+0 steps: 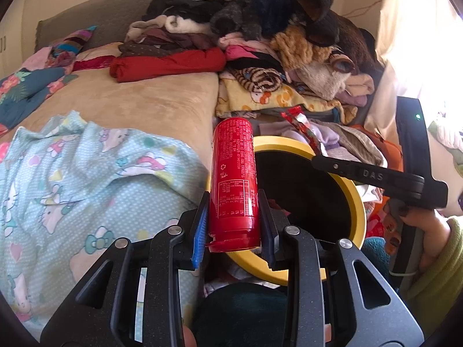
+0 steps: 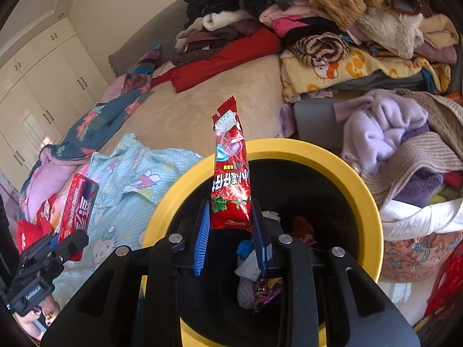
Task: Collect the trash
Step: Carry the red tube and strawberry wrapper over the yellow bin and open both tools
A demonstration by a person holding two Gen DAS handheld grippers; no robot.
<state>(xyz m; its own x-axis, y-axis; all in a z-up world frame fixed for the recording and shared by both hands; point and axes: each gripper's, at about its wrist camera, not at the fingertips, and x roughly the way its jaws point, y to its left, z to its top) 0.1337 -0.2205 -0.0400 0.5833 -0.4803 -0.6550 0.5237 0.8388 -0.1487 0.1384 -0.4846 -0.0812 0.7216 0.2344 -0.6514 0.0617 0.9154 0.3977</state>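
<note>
Left gripper clamped on red can, right gripper pinching snack wrapper w/ the yellow bin rim at 12 o'clock.

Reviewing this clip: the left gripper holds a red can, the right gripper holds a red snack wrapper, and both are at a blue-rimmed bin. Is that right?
Not quite: the bin has a yellow rim, not blue, as the right wrist view shows. The rest stands: the left gripper holds the red can, and the right gripper holds the red snack wrapper.

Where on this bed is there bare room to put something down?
The tan sheet is bare between the red garment, the clothes pile and the blue pajamas. Around the bin it is crowded with clothes.
</note>
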